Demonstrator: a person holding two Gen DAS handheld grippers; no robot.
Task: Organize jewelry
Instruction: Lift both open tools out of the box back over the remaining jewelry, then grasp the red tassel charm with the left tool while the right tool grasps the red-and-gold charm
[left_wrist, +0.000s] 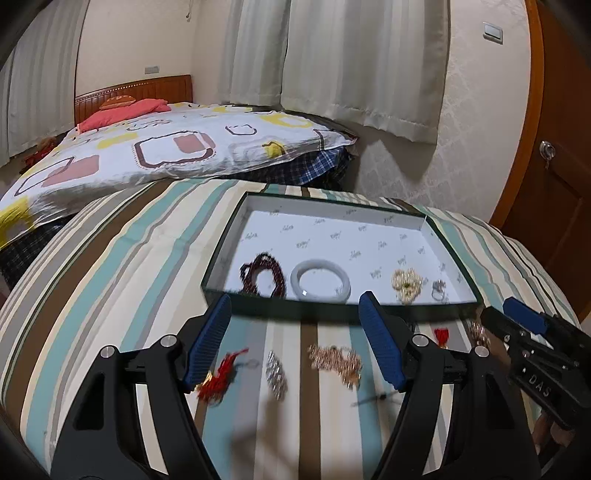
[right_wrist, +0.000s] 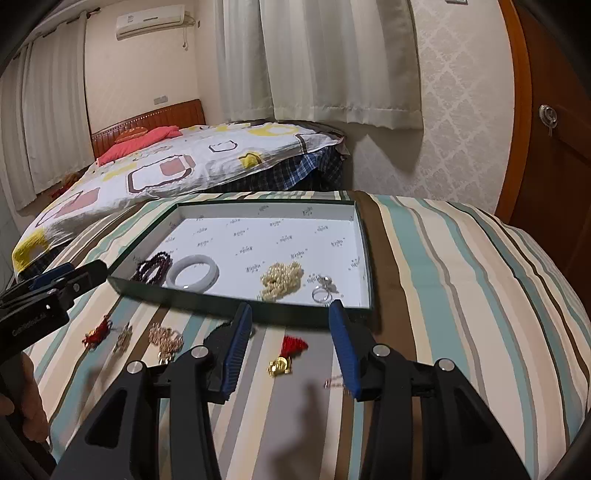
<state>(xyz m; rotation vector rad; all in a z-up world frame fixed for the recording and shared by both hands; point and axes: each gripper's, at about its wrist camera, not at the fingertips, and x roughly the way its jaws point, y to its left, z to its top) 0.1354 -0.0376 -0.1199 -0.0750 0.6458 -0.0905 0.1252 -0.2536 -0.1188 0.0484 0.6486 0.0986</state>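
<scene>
The room was evenly lit by soft, warm indoor light. Soft gripper shadows fell near on the striped cover (right_wrist: 443, 258). Fisheye bending curved the curtains (left_wrist: 362, 66) and door (left_wrist: 561, 166); corners went black. Loose jewelry (left_wrist: 334, 360) lying near looked smeared by motion blur.

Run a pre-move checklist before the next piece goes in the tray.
1. Left gripper empty, jaws apart: ok.
2. Right gripper empty, jaws apart: ok.
3. Tray has bare floor behind the bangle: ok.
4. Loose pieces remain on the cloth, such as the gold chain and silver chain: ok.
5. Red tassel charm lies between the right fingers' line: ok.
6. Chains untangled: cannot tell, blurred.
</scene>
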